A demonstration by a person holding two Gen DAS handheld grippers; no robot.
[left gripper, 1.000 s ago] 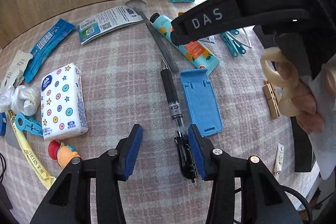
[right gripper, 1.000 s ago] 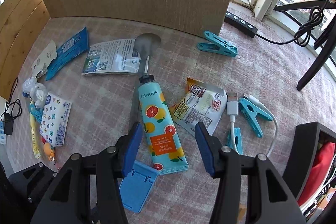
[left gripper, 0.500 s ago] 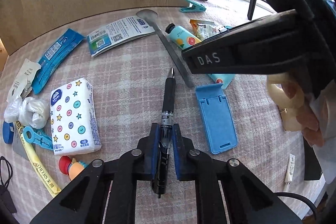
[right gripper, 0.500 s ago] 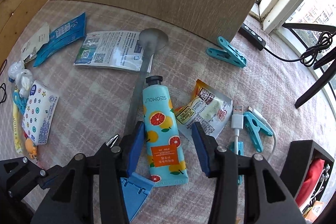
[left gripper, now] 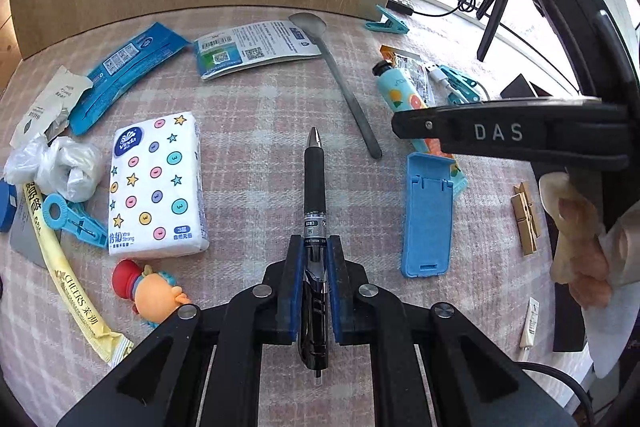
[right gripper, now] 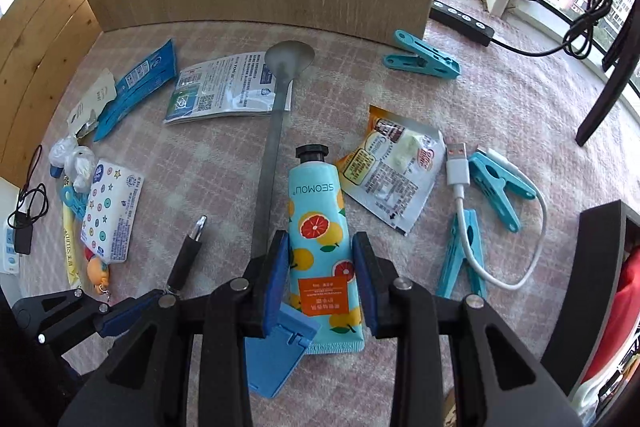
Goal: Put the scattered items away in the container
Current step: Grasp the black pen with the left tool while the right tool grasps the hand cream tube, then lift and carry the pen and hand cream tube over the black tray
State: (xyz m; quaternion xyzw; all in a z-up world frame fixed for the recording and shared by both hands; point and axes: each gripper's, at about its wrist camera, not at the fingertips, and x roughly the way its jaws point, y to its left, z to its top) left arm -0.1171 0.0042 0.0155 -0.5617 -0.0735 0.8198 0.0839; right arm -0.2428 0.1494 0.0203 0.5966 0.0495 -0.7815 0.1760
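1. Low at centre of the left wrist view, the left gripper (left gripper: 313, 279) pinches a slim black pen (left gripper: 314, 187) between blue pads.
2. Bottom centre of the right wrist view, the right gripper (right gripper: 320, 279) straddles a glossy fruit-printed tube (right gripper: 320, 227), its pads at the tube's sides; whether they squeeze it I cannot tell.

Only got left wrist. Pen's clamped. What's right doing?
Observer: Right gripper straddles the tube, pads at its sides; can't tell if it grips yet.
Operator: Where's the container for my pen?
Observer: Black bin at the right edge of the right wrist view, right of the cable; something red inside.
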